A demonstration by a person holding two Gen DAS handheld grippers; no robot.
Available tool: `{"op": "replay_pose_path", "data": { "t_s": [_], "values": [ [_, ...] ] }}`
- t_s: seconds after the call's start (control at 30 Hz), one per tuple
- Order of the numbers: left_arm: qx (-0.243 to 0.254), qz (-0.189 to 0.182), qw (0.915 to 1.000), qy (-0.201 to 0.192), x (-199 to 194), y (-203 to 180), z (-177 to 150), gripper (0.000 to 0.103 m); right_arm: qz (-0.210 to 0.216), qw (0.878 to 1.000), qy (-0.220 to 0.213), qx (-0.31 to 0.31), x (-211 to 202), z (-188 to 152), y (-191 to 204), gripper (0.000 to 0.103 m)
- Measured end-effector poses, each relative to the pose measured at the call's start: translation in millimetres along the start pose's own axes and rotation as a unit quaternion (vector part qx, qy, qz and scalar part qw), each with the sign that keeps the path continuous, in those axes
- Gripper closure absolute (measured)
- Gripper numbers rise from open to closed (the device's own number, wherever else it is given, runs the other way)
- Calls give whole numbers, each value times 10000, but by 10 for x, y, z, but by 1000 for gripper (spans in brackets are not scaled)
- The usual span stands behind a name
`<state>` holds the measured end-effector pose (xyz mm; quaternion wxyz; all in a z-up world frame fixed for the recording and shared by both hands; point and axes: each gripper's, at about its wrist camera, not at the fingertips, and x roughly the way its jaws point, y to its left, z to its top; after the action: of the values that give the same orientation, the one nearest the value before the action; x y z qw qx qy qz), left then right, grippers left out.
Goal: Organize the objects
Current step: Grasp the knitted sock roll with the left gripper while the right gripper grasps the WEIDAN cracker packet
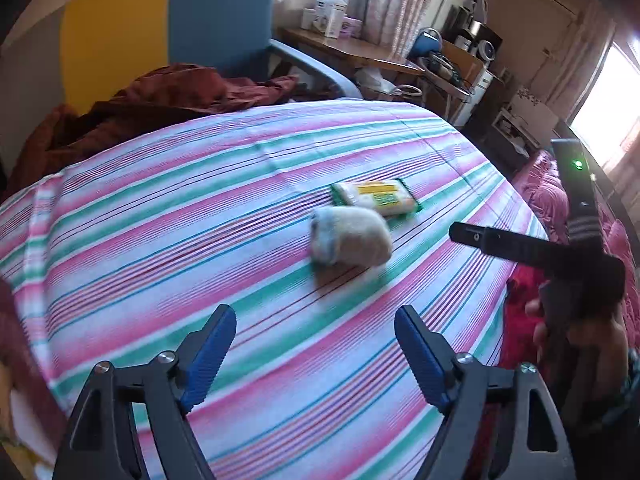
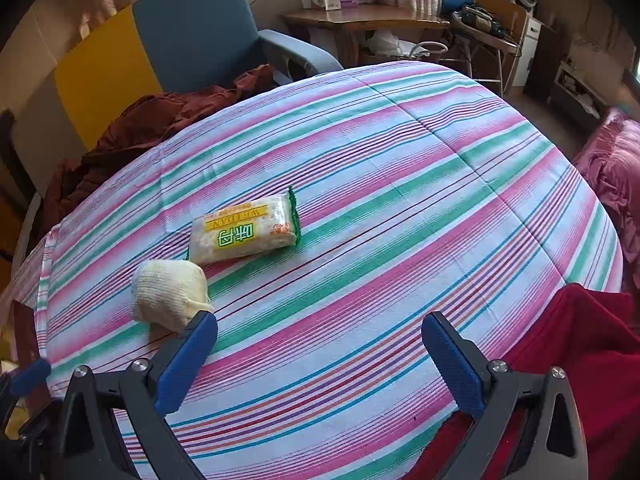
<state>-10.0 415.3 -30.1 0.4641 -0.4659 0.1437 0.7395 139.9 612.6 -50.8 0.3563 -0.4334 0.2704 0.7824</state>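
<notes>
Both tongs gape empty: left gripper (image 1: pixel 315 354) faces the cream knitted sock bundle (image 1: pixel 350 241); beyond it, just apart, the clear yellow-labelled noodle packet (image 1: pixel 376 197), full of pale noodles; right gripper (image 2: pixel 320 360) beside the bundle.

1. I see a bed spread with a striped sheet (image 2: pixel 400 184) in pink, green and white.
2. Behind it stands a blue armchair (image 2: pixel 200 28) next to a yellow panel (image 2: pixel 104 80); a rust-brown cloth (image 2: pixel 140 128) lies heaped at the bed's edge.
3. A wooden table (image 2: pixel 360 20) carries small boxes, with patterned curtains (image 1: pixel 394 4) behind it.
4. A bright window (image 1: pixel 608 100) on the right lets in strong daylight.
5. A pink quilt (image 2: pixel 616 176) lies bunched to the right.
</notes>
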Motion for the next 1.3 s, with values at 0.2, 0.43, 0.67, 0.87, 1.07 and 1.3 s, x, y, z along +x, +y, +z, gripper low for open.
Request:
{"op": "replay_pose_path", "data": {
  "t_s": [0.2,0.43,0.67,0.87,1.07,1.3],
  "values": [
    [230,35,9996,147,394,-241,274,18,69,9989,-78,451,-39,56,-193,0],
    [438,242,9984,276,835,-407,506,11,248,9974,-10,682,-3,92,-270,0],
    [408,509,9969,430,1193,-364,612,18,290,9977,18,616,25,68,-209,0],
    [56,13,9997,257,915,-90,388,33,324,9982,57,503,58,36,-177,0],
    [-7,255,9994,216,501,229,-122,33,380,9988,313,-83,173,-109,116,0],
    [-223,113,9996,164,318,468,-340,33,426,9803,302,-1903,266,88,704,0]
  ]
}}
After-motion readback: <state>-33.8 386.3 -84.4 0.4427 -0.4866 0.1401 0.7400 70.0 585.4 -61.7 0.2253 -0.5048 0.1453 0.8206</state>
